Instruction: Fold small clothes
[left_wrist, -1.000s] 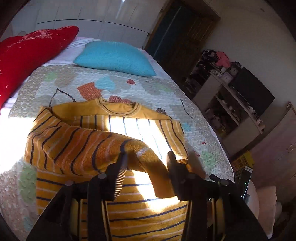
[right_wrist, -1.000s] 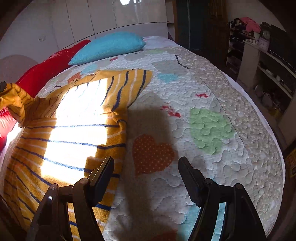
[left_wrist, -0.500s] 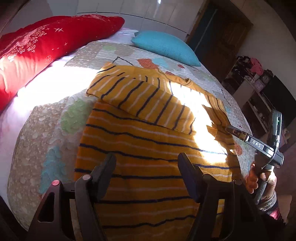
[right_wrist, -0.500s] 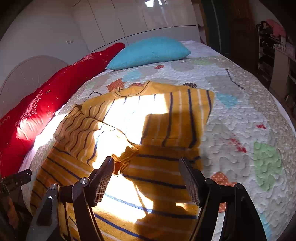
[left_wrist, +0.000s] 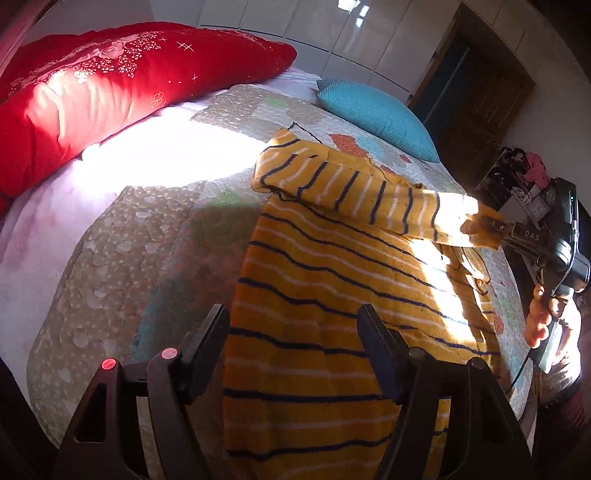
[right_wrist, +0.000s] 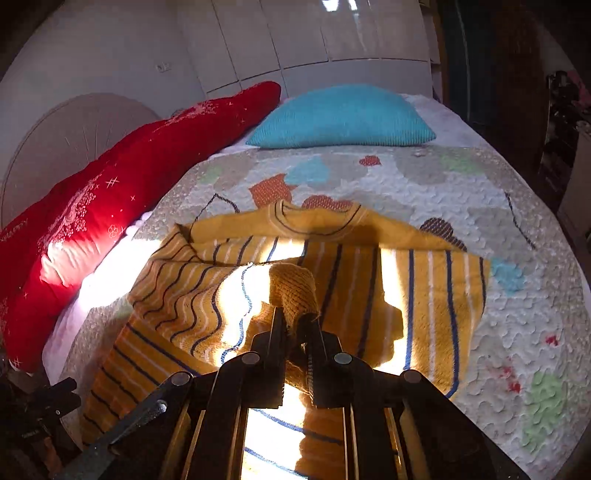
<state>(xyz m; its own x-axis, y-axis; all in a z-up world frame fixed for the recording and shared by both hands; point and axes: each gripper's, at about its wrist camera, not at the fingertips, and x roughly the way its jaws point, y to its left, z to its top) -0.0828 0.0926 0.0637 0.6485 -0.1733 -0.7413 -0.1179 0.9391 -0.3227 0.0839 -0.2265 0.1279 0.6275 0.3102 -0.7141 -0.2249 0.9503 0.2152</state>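
Pinching the ribbed cuff of the mustard-yellow, navy-striped knit sweater (right_wrist: 424, 295), our right gripper (right_wrist: 295, 325) draws its sleeve across the body; our left gripper (left_wrist: 293, 325) hovers wide apart above the hem. We judge the sleeve fold underway; next, lay it flat on the sweater's chest.

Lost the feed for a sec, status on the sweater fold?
Left gripper open, above sweater hem. Right gripper shut on sleeve cuff, sleeve lifted across body. Nothing in the way.

We saw the sweater (right_wrist: 424, 295) lying on the quilt (right_wrist: 517, 221), with its sleeve (left_wrist: 351, 188) folded across its body. Behind it lay two pillows (the long pillow (right_wrist: 110, 192) left of the square pillow (right_wrist: 343, 118)).
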